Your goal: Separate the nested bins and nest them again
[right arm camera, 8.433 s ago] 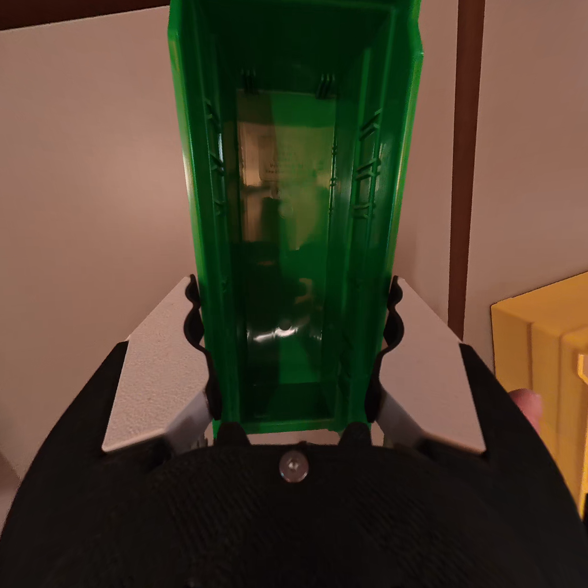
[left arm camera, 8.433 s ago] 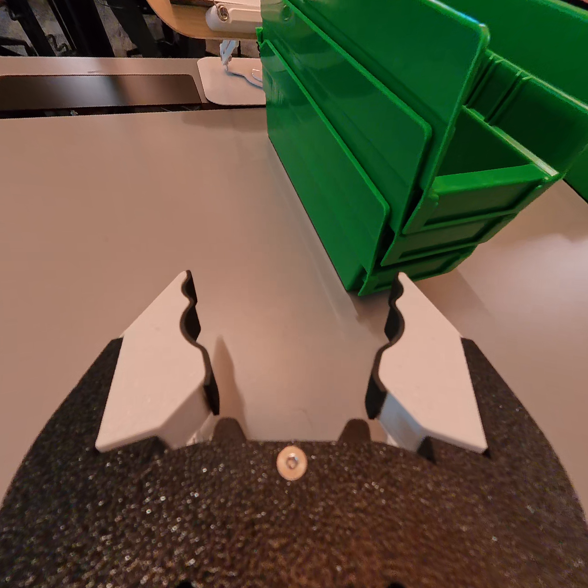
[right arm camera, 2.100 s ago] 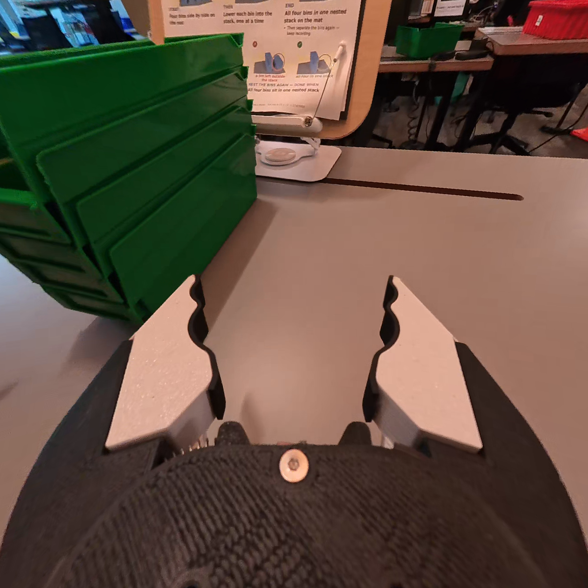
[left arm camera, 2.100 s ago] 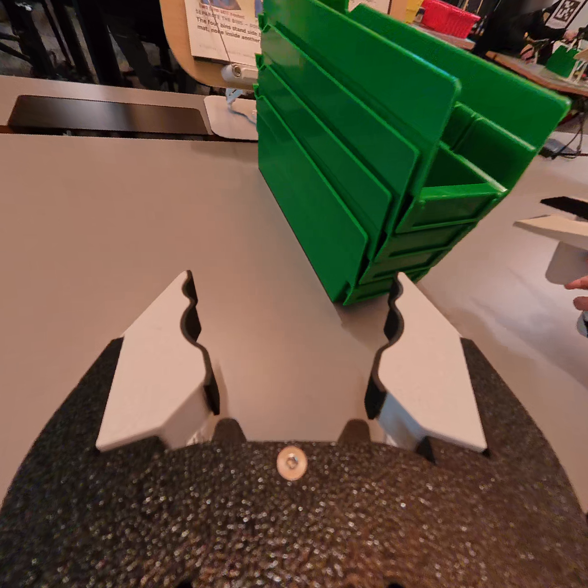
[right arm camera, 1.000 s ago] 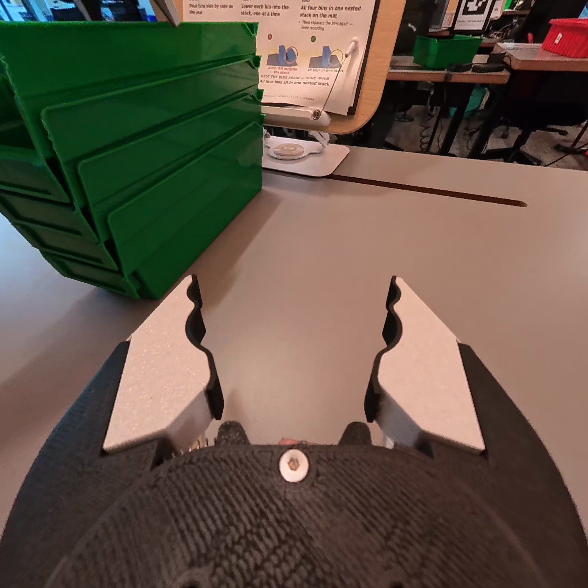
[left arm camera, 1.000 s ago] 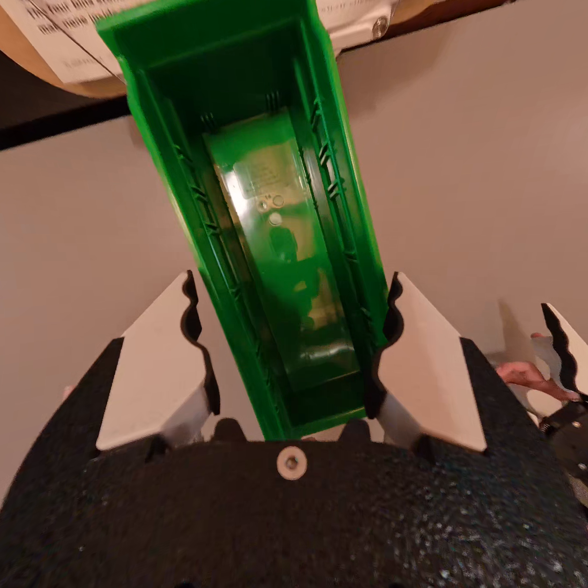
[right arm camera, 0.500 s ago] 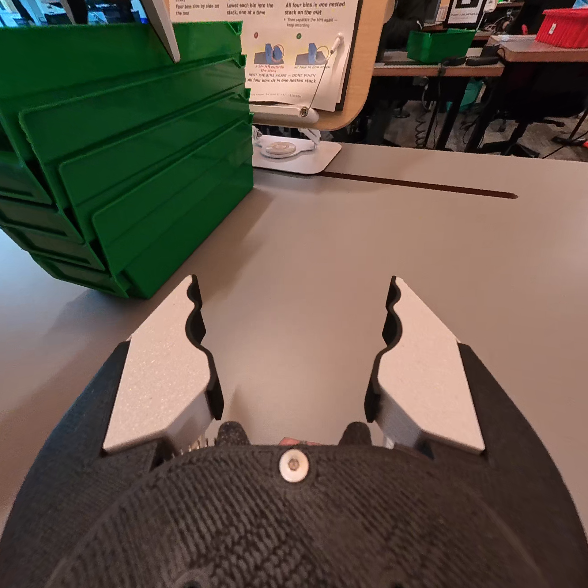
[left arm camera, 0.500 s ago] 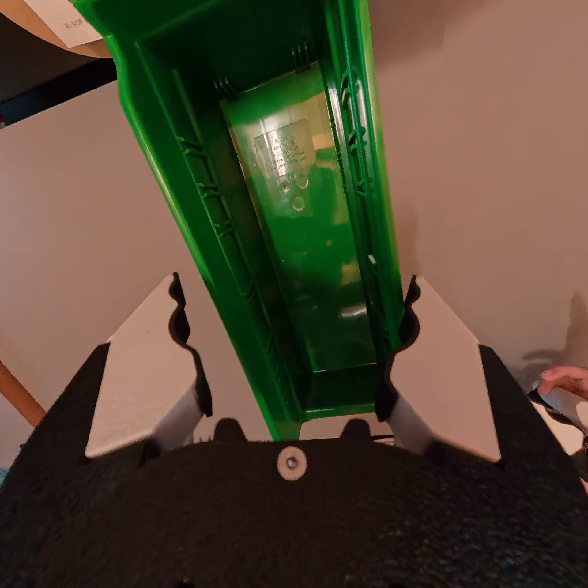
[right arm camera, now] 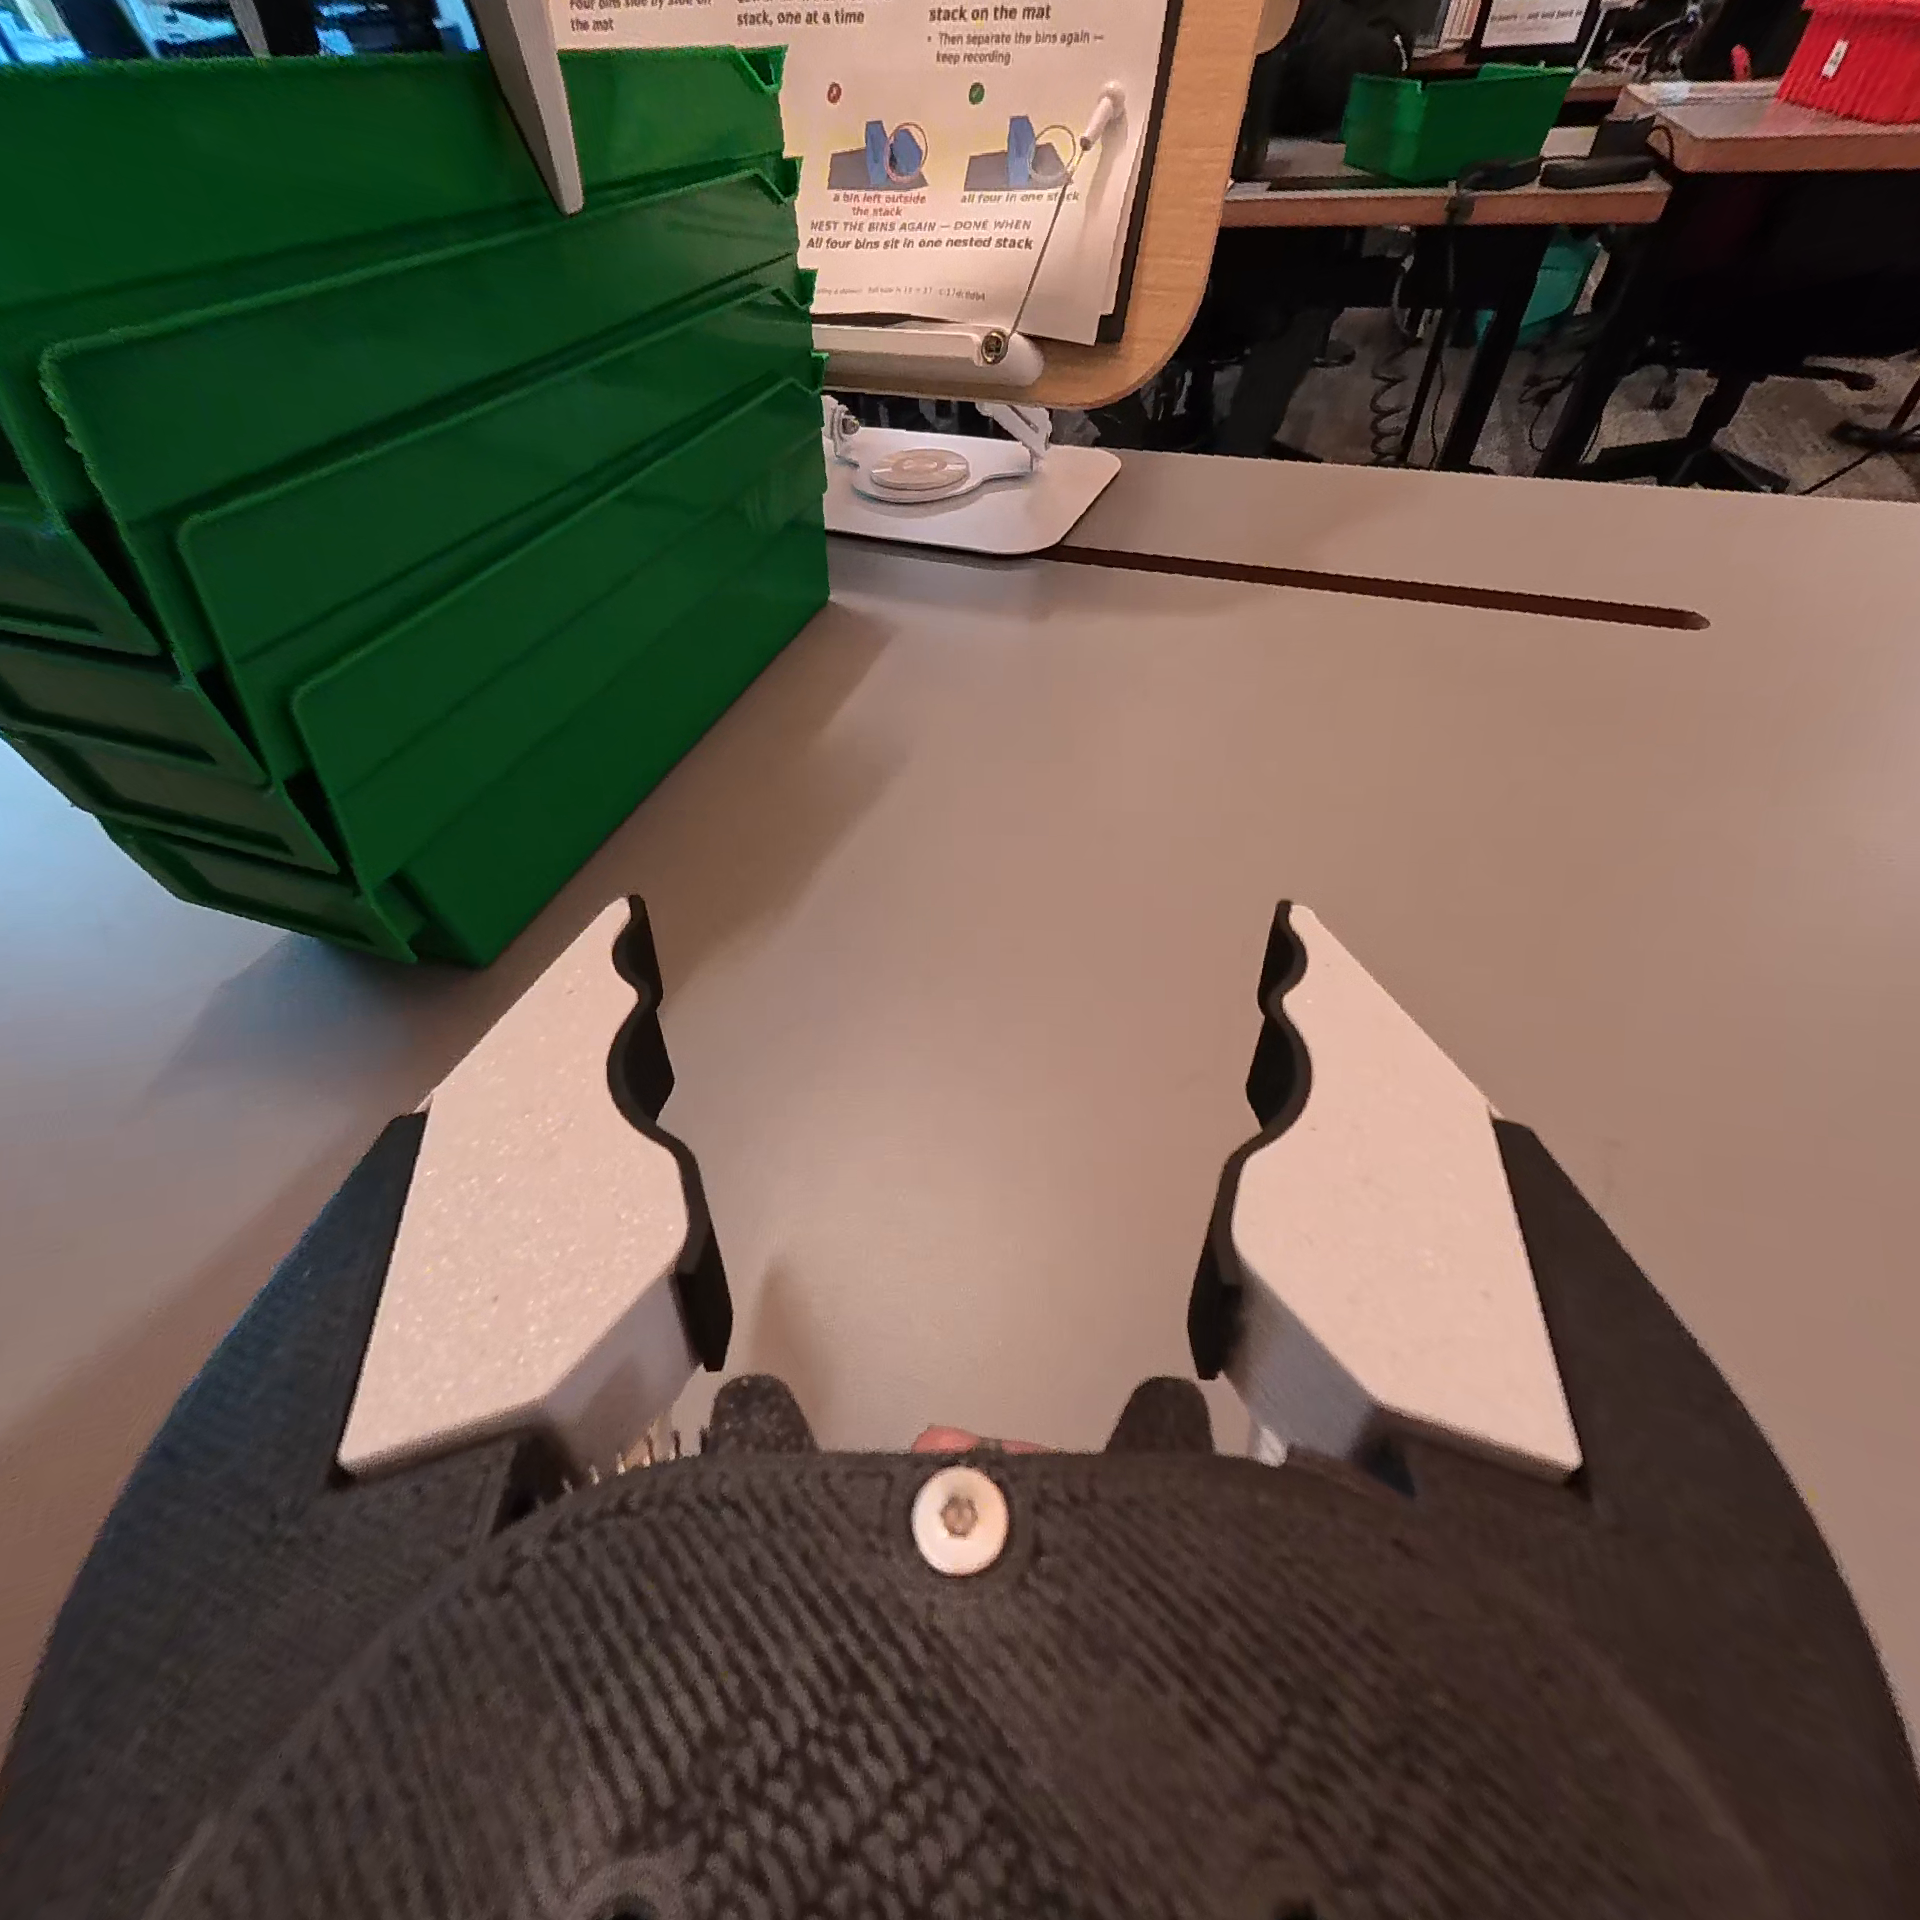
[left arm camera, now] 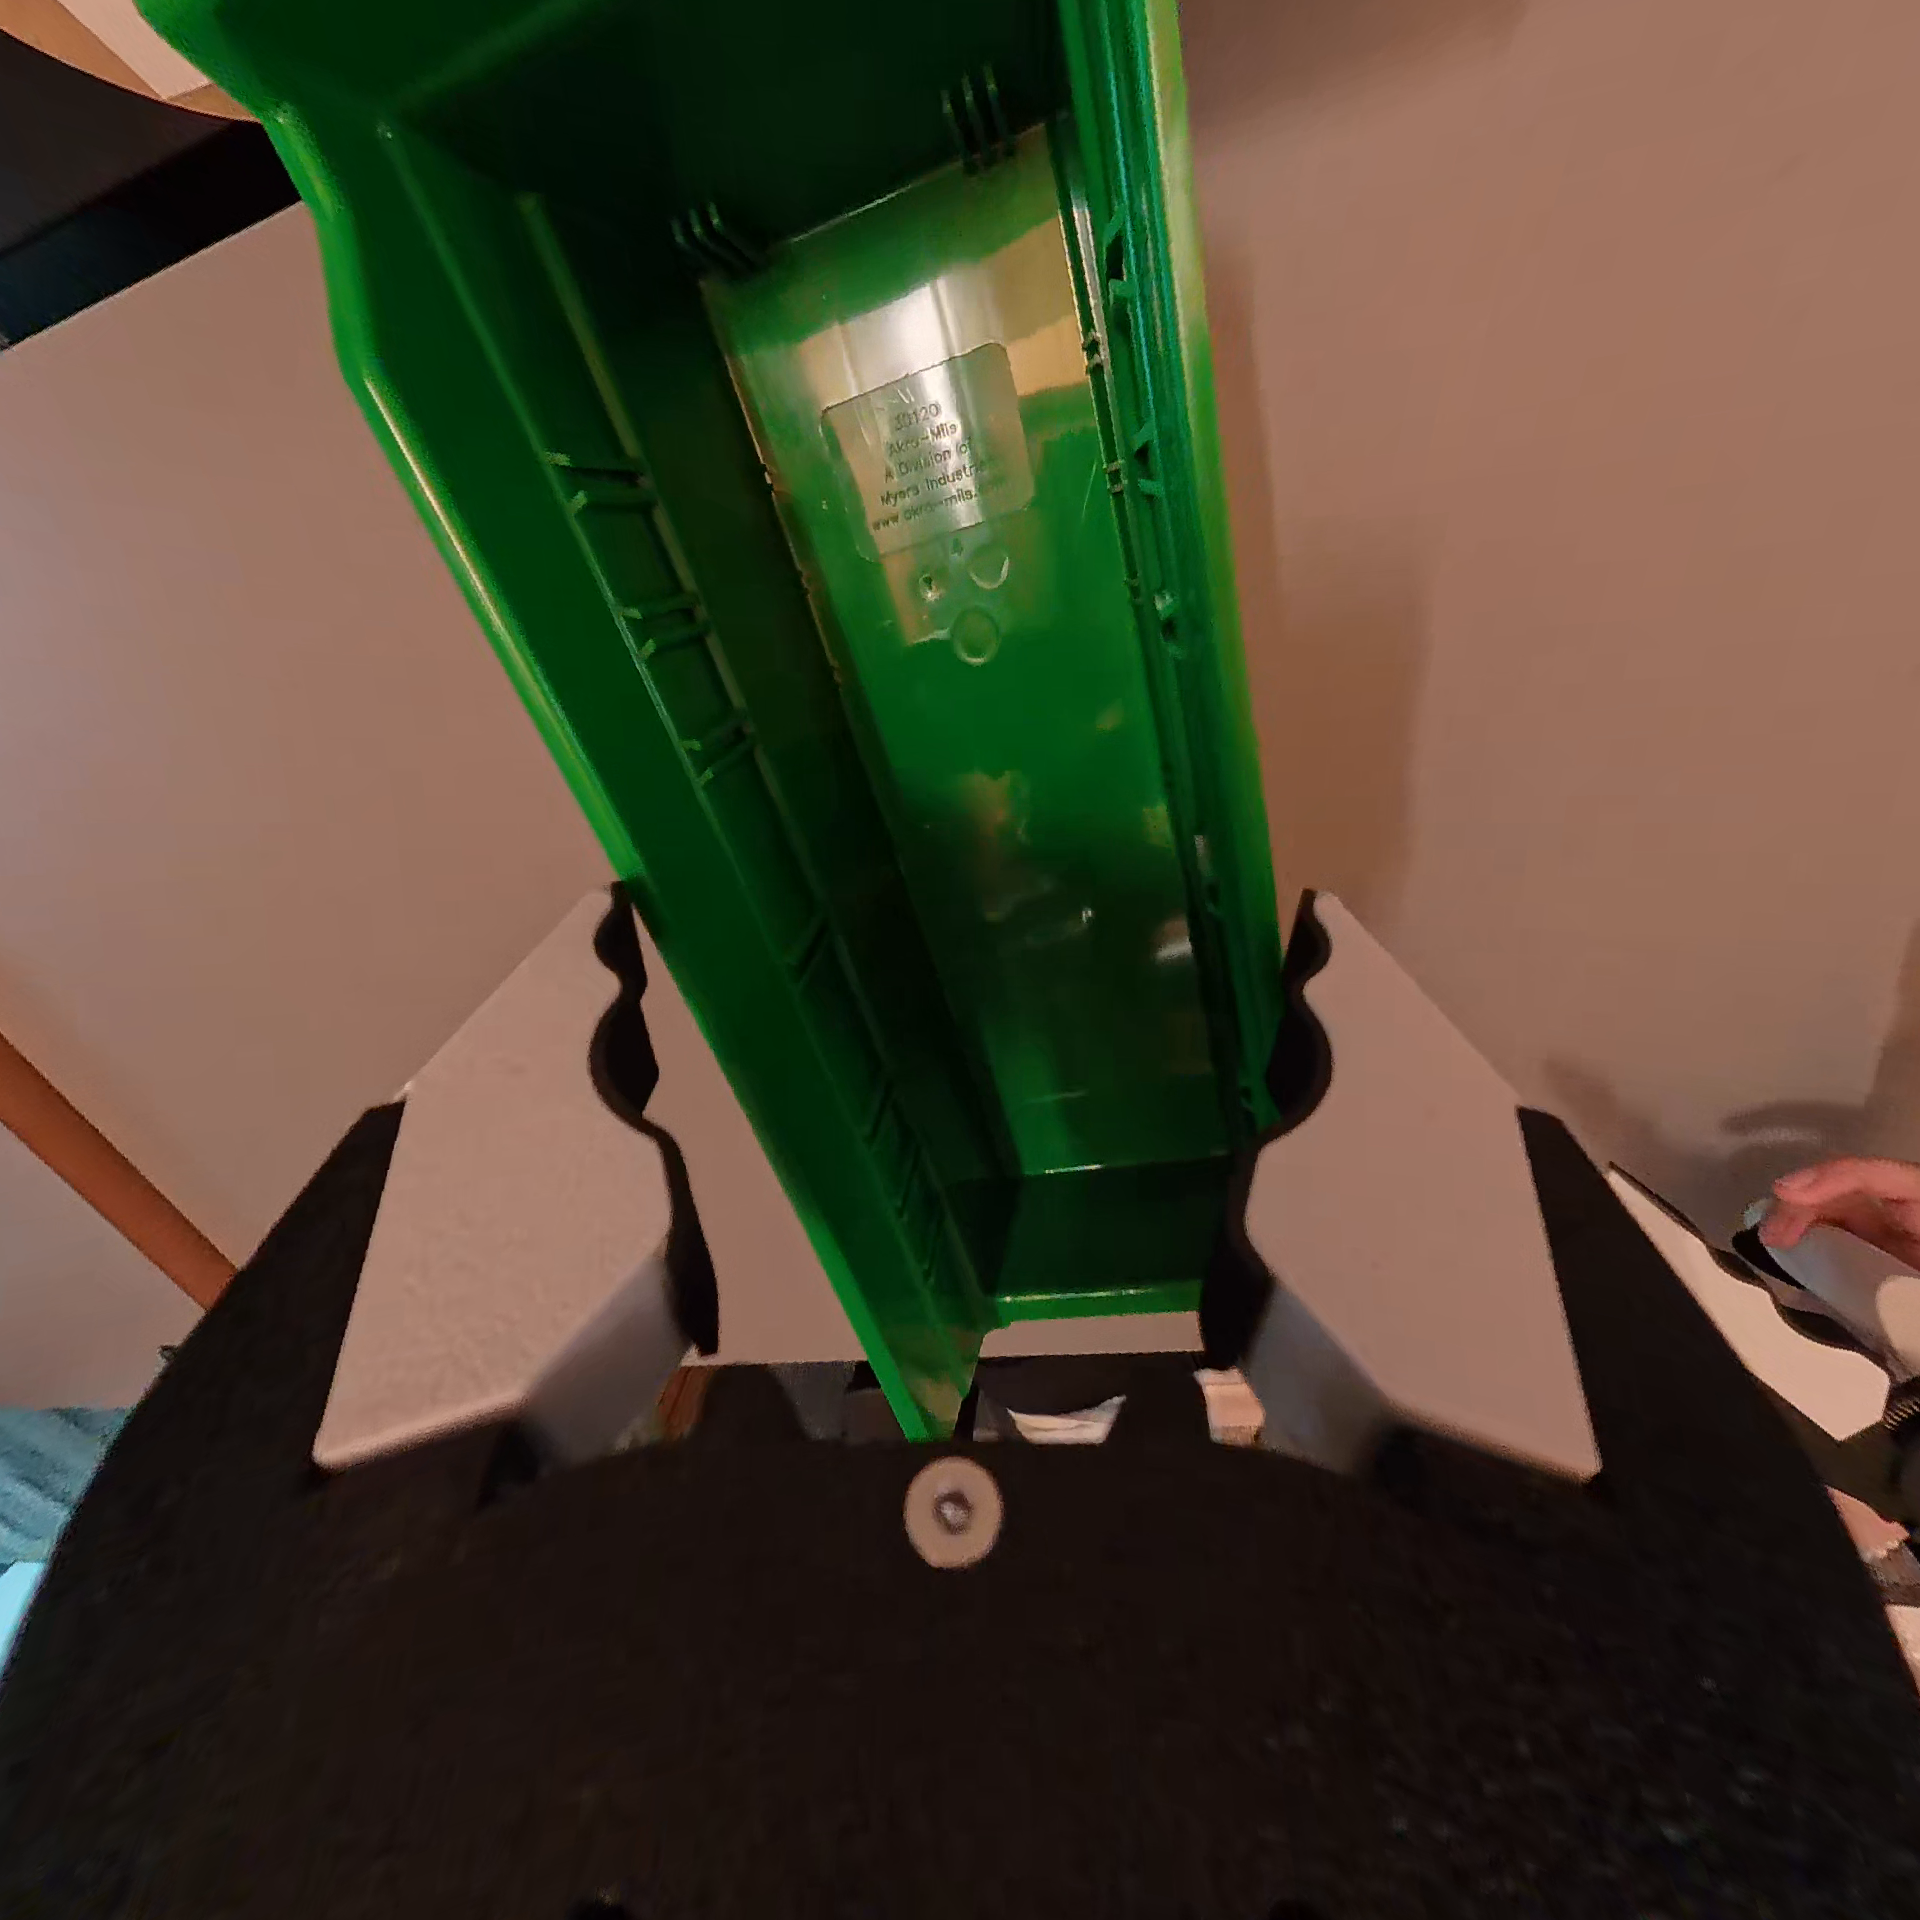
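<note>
A stack of several nested green bins [right arm camera: 416, 468] stands on the grey table [right arm camera: 1247, 831], at the left of the right wrist view. My left gripper [left arm camera: 956, 935] is above the stack, looking down into the top bin [left arm camera: 987, 727]. It is open, with one finger outside each long wall near the bin's near end. The right finger [left arm camera: 1382, 1091] lies against the wall. One of its fingers [right arm camera: 540, 104] shows in the right wrist view, hanging over the top bin's side. My right gripper [right arm camera: 956, 935] is open and empty, low over the table to the right of the stack.
A wooden board with an instruction sheet [right arm camera: 987, 156] stands on a white base [right arm camera: 956, 488] behind the stack. A dark slot [right arm camera: 1351, 592] runs across the table's far side. A hand on the right gripper [left arm camera: 1829, 1268] shows at the right edge of the left wrist view.
My left gripper has risen from table level in front of the stack to above it, then lowered so its open fingers straddle the top bin. The right gripper has barely moved.
</note>
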`<state>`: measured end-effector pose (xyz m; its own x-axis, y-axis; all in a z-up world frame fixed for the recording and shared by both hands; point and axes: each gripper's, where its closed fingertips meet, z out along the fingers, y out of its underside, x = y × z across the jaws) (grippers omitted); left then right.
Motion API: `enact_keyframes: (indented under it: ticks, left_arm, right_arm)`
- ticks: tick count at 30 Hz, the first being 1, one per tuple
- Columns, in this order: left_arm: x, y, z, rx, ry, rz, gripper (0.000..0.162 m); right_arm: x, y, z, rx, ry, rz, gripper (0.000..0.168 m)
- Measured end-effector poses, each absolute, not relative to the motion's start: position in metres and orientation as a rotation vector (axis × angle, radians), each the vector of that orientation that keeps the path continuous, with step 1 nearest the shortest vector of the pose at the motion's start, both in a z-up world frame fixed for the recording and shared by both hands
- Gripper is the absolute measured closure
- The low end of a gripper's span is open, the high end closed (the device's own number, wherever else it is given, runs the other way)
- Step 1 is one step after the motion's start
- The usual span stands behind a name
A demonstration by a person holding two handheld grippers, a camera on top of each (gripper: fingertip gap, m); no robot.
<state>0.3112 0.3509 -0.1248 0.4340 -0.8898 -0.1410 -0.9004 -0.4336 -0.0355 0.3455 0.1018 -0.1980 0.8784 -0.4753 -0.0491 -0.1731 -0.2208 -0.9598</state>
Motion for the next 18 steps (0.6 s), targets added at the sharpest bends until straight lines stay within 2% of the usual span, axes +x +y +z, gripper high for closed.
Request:
enact_keyframes:
  ticks: [10,18]
  left_arm:
    - [0.3085,0.3514,-0.1247,-2.595,1.658,0.167,0.046]
    - [0.3059,0.3542,-0.1223,-2.605,1.671,0.162,0.055]
  right_arm:
    - [0.344,0.1029,-0.2009,-1.803,0.488,-0.27,0.056]
    - [0.3396,0.1072,-0.2033,-1.814,0.472,-0.252,0.058]
